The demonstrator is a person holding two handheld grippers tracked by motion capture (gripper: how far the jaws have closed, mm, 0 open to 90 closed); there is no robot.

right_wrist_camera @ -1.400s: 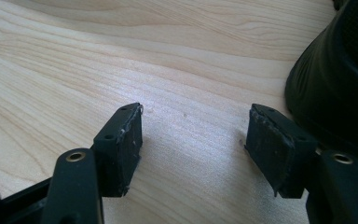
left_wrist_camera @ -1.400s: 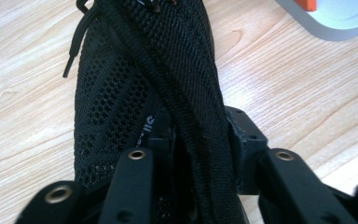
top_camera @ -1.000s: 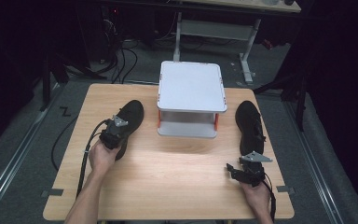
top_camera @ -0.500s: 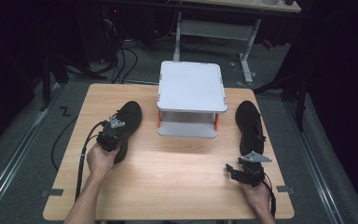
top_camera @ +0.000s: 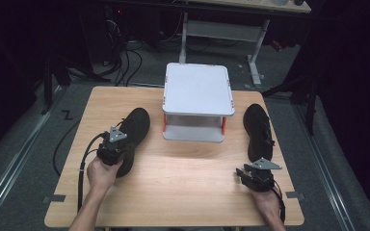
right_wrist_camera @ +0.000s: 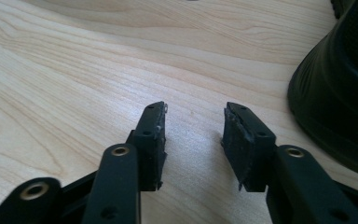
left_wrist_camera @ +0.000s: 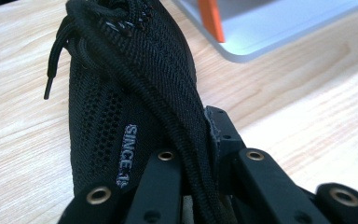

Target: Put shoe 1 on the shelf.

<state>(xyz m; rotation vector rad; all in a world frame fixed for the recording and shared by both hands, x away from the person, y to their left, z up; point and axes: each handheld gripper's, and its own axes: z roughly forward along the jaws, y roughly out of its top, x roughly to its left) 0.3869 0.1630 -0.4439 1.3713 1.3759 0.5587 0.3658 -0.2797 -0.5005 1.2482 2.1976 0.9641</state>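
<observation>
On the left side of the wooden table my left gripper is clamped onto the heel end of the left shoe, a black mesh sneaker whose toe points away from me toward the far edge. Looking along that gripper's own jaws, the collar of the shoe is pinched between them, the knit bunched up and a lace dangling loose off to one side, with a bit of white lettering showing on the fabric. So that one's got a firm grasp, no gap at all that I can see. Just past the shoe sits the little white shelf stand with orange posts, standing in the middle of the table toward the back. Over on the right, the right shoe lies beside that stand, toe also pointing away, flat on its sole. My right gripper hangs low over the table near my edge, just short of that shoe's heel, not touching it. Its jaws have just been closing in and now stand partway apart with nothing between them but bare wood; in its own view the heel of the right shoe bulges in at the right edge, close to the jaw on that side but clear of it.
</observation>
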